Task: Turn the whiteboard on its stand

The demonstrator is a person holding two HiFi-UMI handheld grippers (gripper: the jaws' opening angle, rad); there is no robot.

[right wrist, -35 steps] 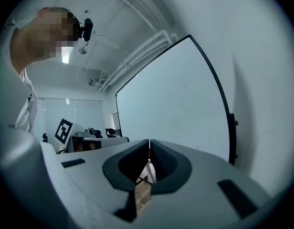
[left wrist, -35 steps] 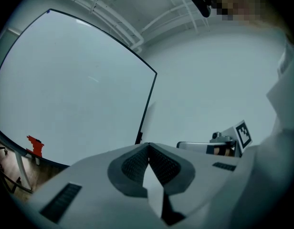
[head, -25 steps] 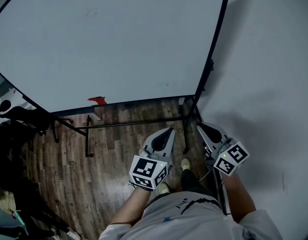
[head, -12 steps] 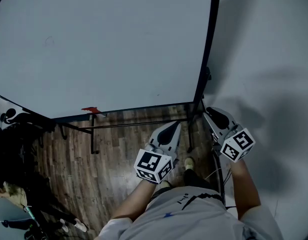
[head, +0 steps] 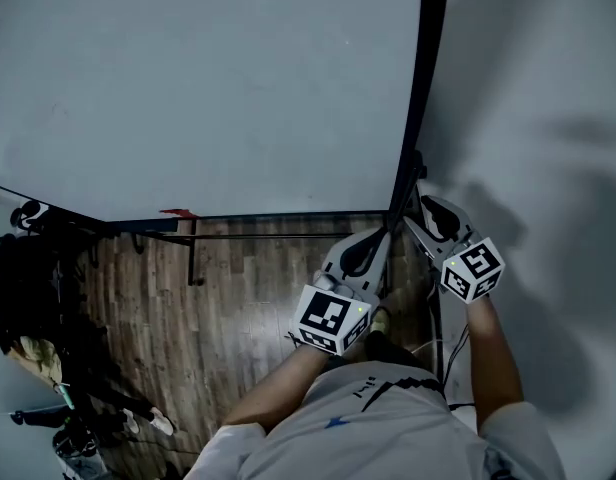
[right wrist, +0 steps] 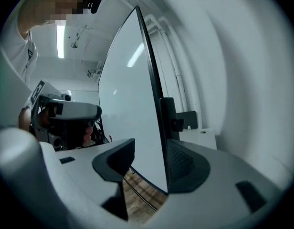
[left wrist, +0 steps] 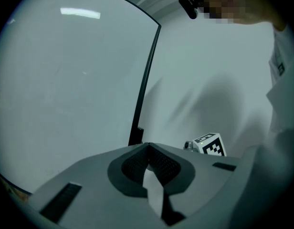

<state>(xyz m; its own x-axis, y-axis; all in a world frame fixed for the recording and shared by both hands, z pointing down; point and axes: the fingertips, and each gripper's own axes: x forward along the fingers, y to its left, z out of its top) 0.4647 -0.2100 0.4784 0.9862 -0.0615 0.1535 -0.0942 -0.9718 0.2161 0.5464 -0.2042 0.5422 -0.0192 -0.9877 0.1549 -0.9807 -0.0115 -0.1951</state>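
The big whiteboard (head: 208, 88) fills the upper head view, its black right frame edge (head: 420, 88) running down to the stand's bars (head: 193, 253). My right gripper (head: 420, 206) is at the lower part of that edge. In the right gripper view the board (right wrist: 130, 99) passes between the opening jaws of the right gripper (right wrist: 149, 149): the frame lies against the right pad (right wrist: 185, 163), the left pad stands off the surface. My left gripper (head: 376, 236) hangs just left of the edge, shut and empty (left wrist: 147, 146), facing the board (left wrist: 66, 80).
A white wall (head: 548, 118) stands close on the right of the board's edge. Dark chairs and clutter (head: 38, 268) crowd the left. A small red thing (head: 178, 213) sits at the board's lower rim. Wooden floor (head: 248, 288) lies below, with a cable (head: 443, 358) by my feet.
Both grippers have risen to the board's right edge. The right gripper, shut a second ago, now has its jaws apart round the frame. The board's edge looks more upright.
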